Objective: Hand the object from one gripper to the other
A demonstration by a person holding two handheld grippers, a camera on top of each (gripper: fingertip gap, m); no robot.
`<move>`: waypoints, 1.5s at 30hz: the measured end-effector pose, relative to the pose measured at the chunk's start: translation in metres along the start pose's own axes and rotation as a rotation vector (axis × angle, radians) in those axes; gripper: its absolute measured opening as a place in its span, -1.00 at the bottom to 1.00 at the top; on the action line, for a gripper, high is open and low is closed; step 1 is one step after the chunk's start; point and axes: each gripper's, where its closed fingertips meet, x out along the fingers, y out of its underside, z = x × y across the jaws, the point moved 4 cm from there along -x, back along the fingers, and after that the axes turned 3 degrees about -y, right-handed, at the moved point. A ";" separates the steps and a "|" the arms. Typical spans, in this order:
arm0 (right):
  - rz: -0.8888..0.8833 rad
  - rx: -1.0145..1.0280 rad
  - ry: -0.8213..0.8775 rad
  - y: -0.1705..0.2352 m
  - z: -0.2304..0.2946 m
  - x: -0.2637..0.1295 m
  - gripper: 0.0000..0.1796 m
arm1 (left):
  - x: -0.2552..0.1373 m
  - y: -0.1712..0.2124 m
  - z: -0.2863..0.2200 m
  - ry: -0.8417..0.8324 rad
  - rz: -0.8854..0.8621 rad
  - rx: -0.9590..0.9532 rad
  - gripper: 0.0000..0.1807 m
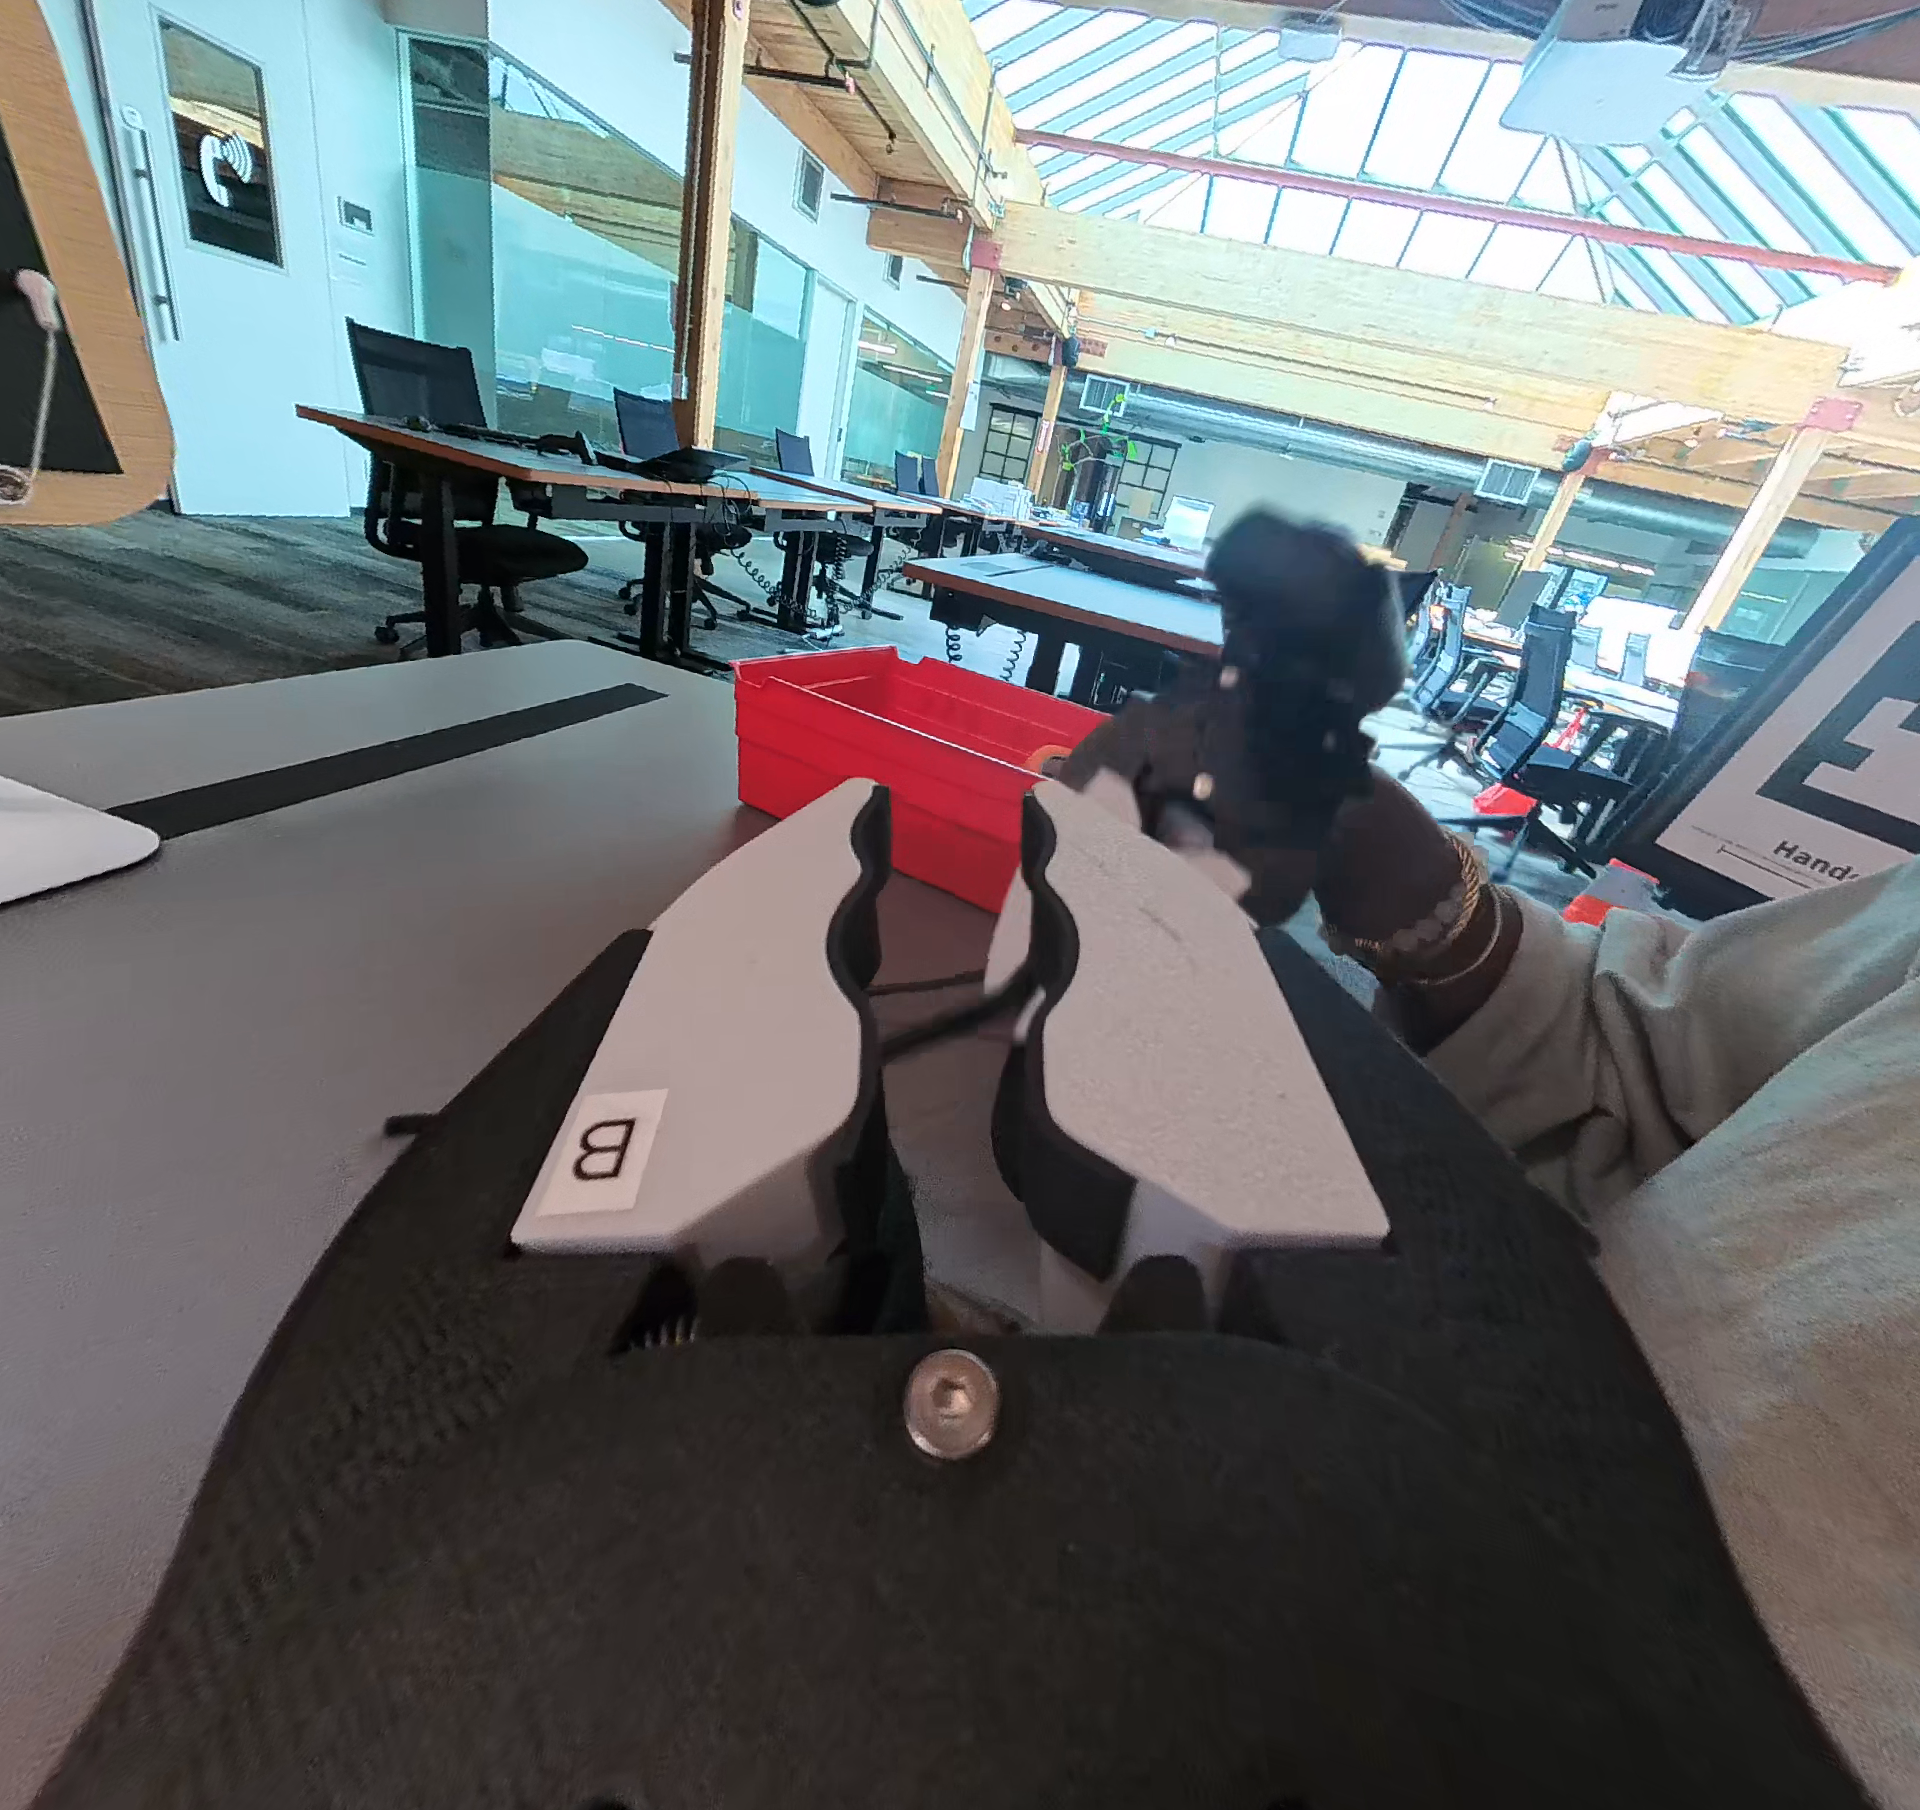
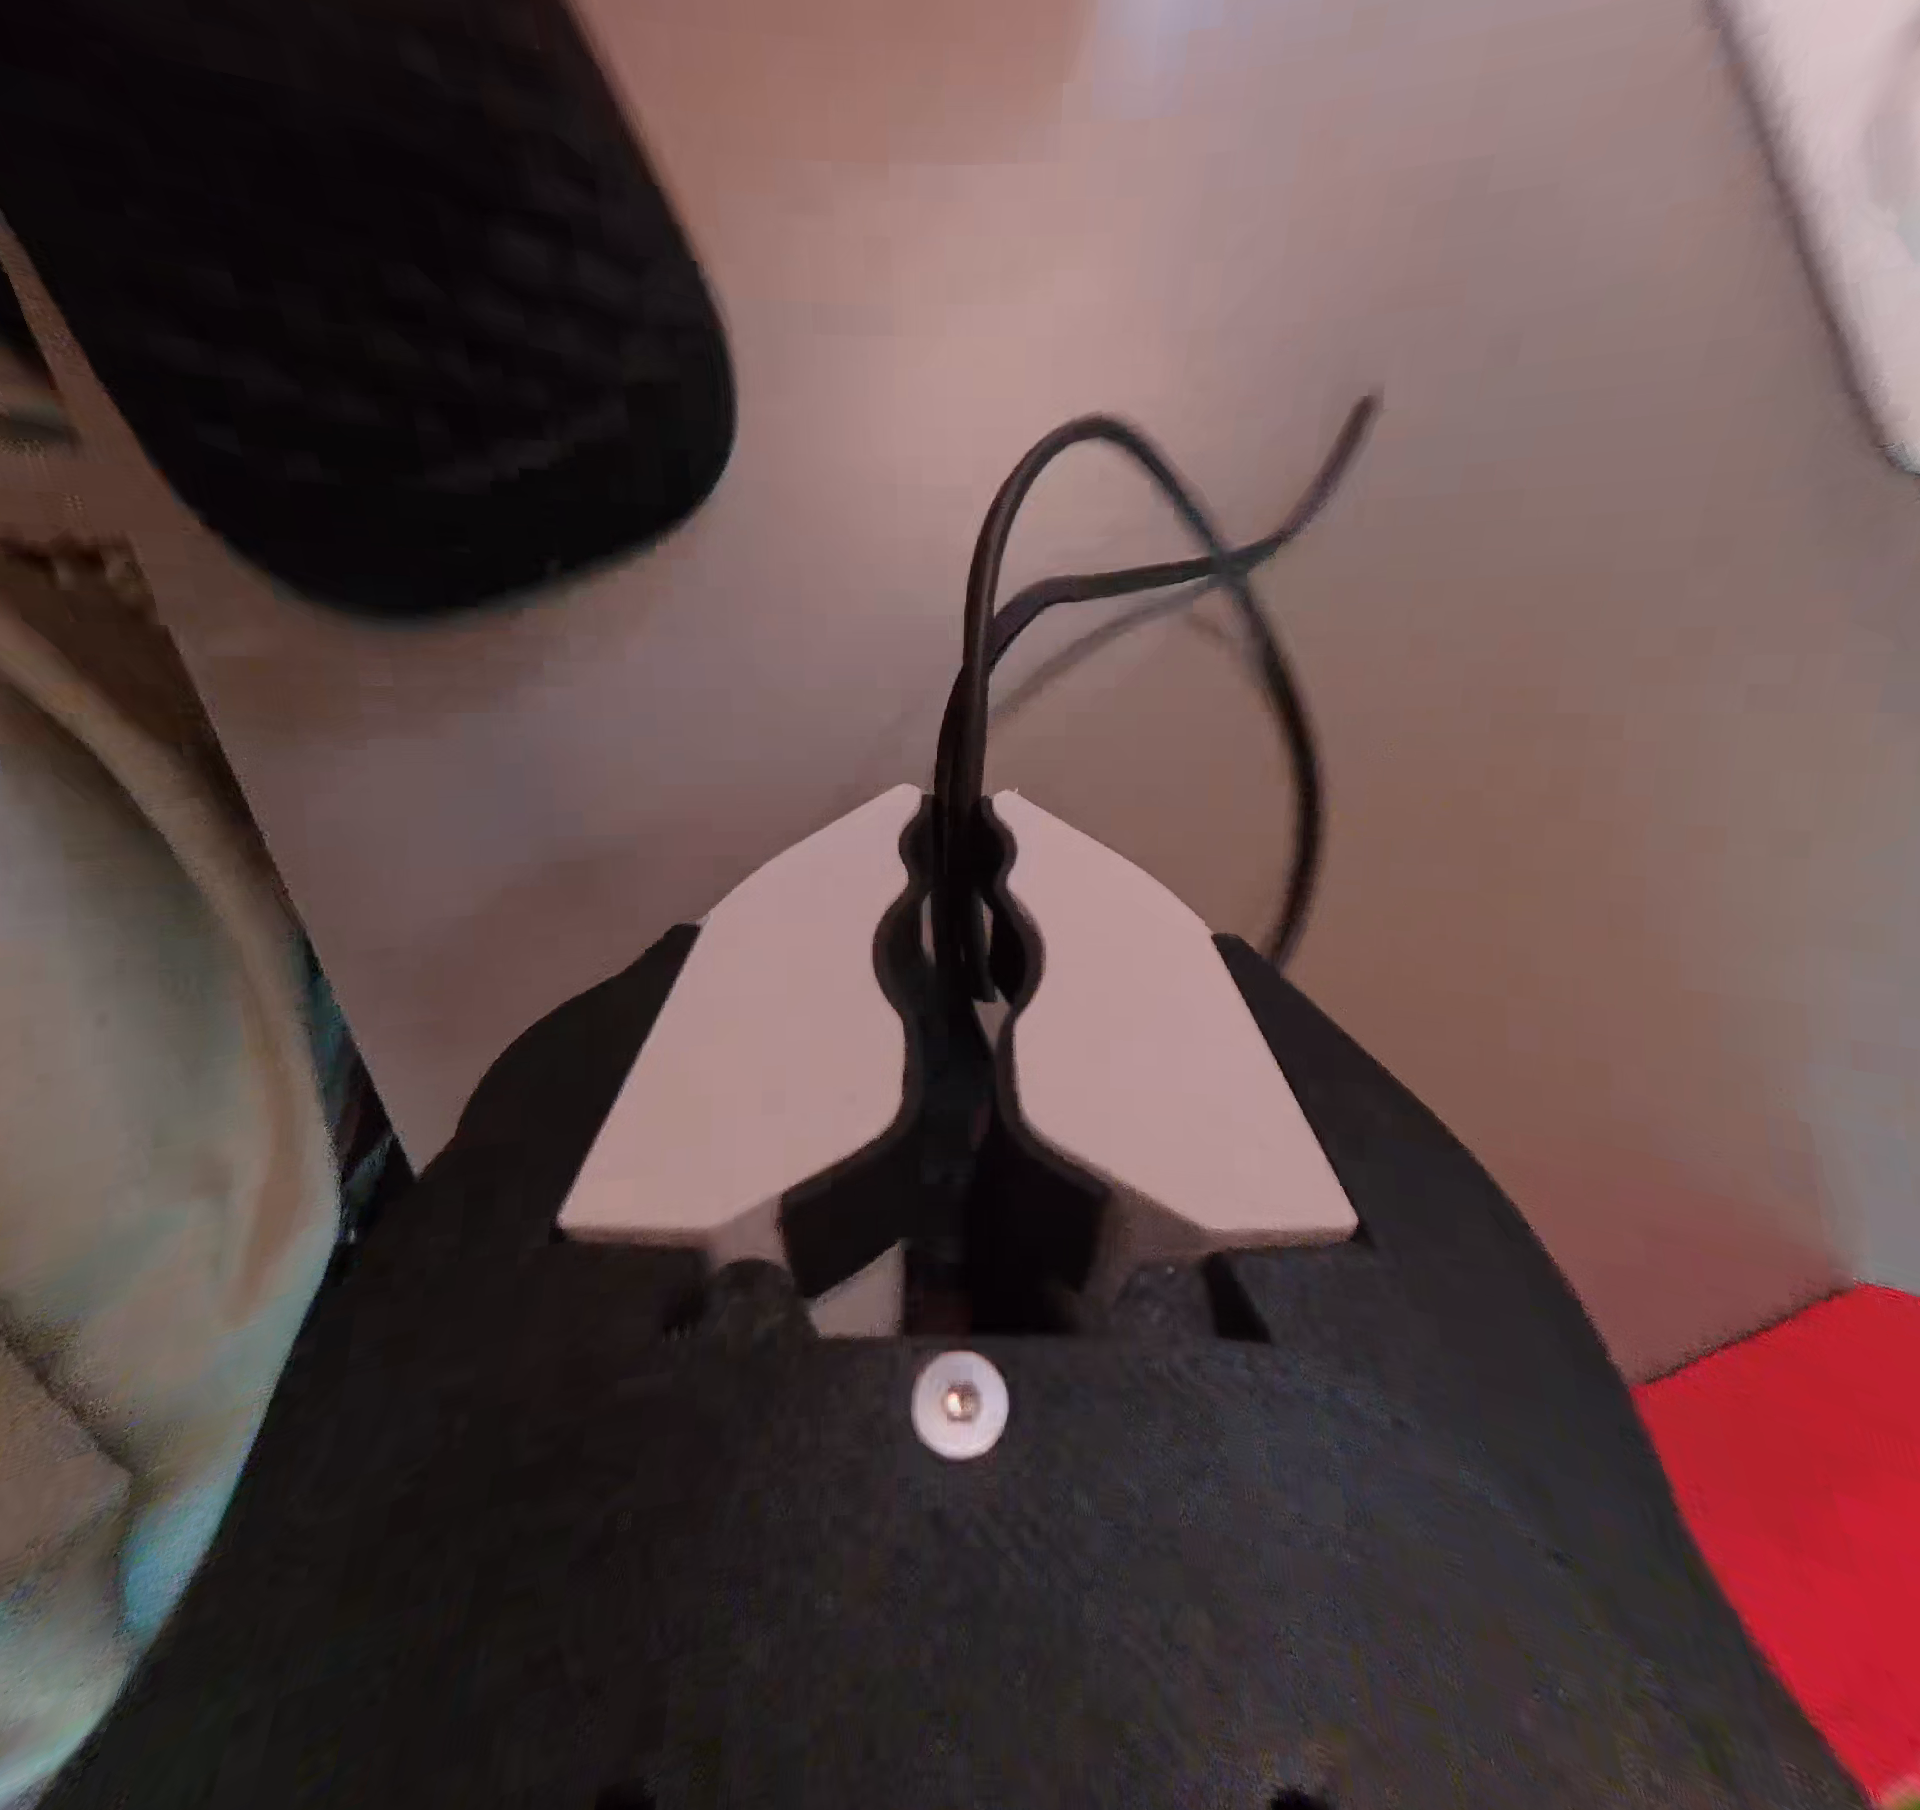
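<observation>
A thin black cord (image 2: 1049,555) with several loose strands is clamped between the white fingers of my right gripper (image 2: 961,804), which points down at the grey table (image 2: 1455,825). The strands loop out past the fingertips. My left gripper (image 1: 956,815) is open with a narrow gap between its white fingers. A bit of the cord (image 1: 935,997) shows through that gap; I cannot tell whether it touches the pads. The right gripper (image 1: 1117,773) is blurred just beyond the left one's right finger. The left gripper's black body (image 2: 364,306) shows at the upper left of the right wrist view.
A red bin (image 1: 883,752) stands on the table just behind the grippers; its corner also shows in the right wrist view (image 2: 1766,1500). A white flat object (image 1: 62,835) lies at the table's left. A marker board (image 1: 1818,773) leans at the right. Desks and chairs stand beyond.
</observation>
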 end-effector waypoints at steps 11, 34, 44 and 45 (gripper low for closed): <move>-0.638 0.190 0.382 -0.047 -0.091 -0.202 -0.93 | -0.014 0.000 -0.015 -0.023 -0.071 0.000 -0.74; -0.109 0.338 0.784 0.117 -0.197 -0.213 -0.91 | -0.027 0.006 -0.022 -0.097 -0.067 0.032 -0.73; 0.192 0.290 0.731 0.173 -0.198 -0.136 -0.88 | -0.030 0.008 -0.023 -0.124 -0.047 0.041 -0.72; 0.163 0.328 0.693 0.174 -0.196 -0.131 -0.87 | -0.031 0.008 -0.024 -0.126 -0.037 0.044 -0.70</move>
